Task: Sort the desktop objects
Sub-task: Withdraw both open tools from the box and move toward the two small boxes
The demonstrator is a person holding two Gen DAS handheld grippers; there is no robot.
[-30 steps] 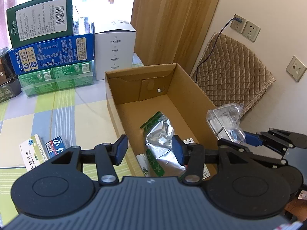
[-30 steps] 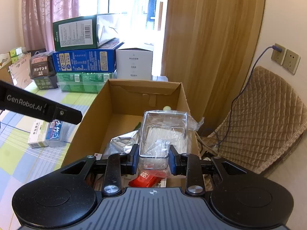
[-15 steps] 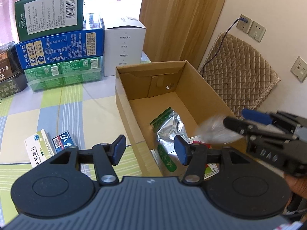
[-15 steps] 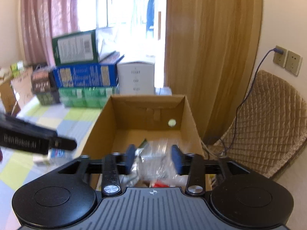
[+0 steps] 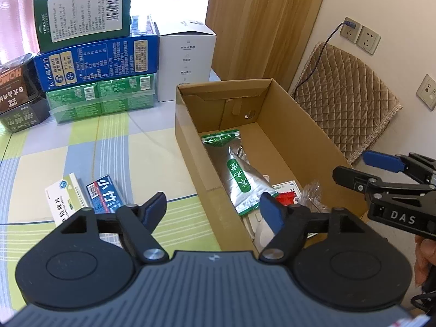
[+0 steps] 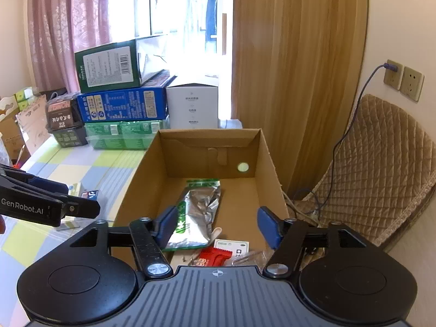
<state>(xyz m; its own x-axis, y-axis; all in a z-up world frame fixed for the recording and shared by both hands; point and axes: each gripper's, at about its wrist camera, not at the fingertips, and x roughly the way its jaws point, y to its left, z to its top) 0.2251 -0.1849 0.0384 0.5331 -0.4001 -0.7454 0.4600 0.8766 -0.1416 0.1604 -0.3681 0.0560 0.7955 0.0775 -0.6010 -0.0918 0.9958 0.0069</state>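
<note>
I hold my left gripper (image 5: 215,209) over the near left wall of the box (image 5: 190,147); its jaws are opening with nothing between them. At 9 o'clock from it two small cartons, the white carton (image 5: 66,199) and blue carton (image 5: 105,193), lie on the checked cloth (image 5: 81,141), with bare cloth running up to the stack (image 5: 95,62) at 11 o'clock.

My right gripper (image 6: 218,224) hangs over the box's near end, jaws opening and empty. The box rim stands clear on both sides; its far half is bare floor past the foil pouch (image 6: 199,212). The clear bag (image 6: 250,257) lies in the near right corner beside the red packet (image 6: 215,256).

A second ago my right jaws pinched that clear bag above the box; now it has dropped inside. My left jaws stand wider than then.
</note>
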